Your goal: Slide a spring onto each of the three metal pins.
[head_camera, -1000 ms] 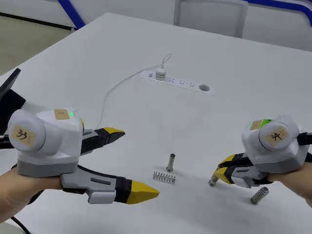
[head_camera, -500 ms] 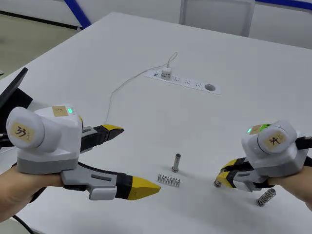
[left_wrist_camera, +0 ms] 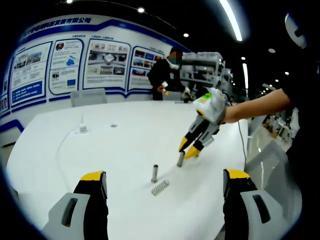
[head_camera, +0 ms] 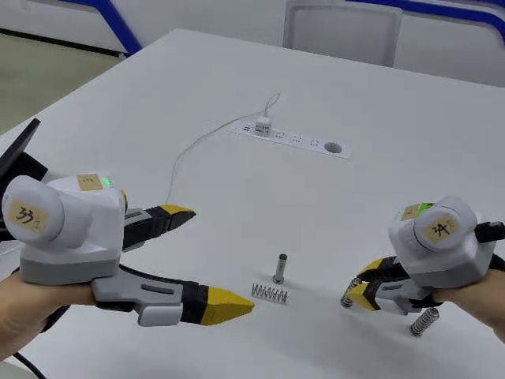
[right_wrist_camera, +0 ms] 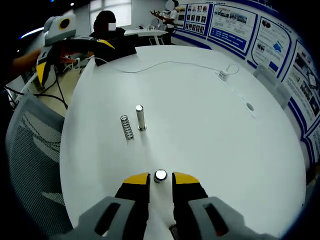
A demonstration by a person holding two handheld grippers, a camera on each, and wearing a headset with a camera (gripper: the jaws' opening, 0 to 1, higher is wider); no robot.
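1. While one bare metal pin (head_camera: 280, 267) stood upright near the middle of the white counter (head_camera: 197, 95), a loose spring (head_camera: 269, 293) lay flat just beside its base, on the side nearer the person.
2. Off to the right, a second pin (right_wrist_camera: 160, 175) stood between the yellow tips of the right gripper (head_camera: 364, 281). In the head view, coils seemed to wrap its lower part.
3. That gripper's jaws were narrow, one tip on each side of the pin's top. In the right gripper view a sliver of counter showed between each tip and the pin.
4. A third pin (head_camera: 424, 321), wrapped in a spring, appeared tilted in the head view, just beside the right gripper on the person's side.
5. The left gripper (head_camera: 213, 257) hung above the counter, well left of the bare metal pin, its jaws spread wide and holding nothing.
6. Farther back lay a white power strip (head_camera: 292, 139) with a plug (head_camera: 263, 125) in it. A thin cable (head_camera: 193, 150) trailed from the plug toward the left.
7. Beyond the far edge stood a chair (head_camera: 339, 31).
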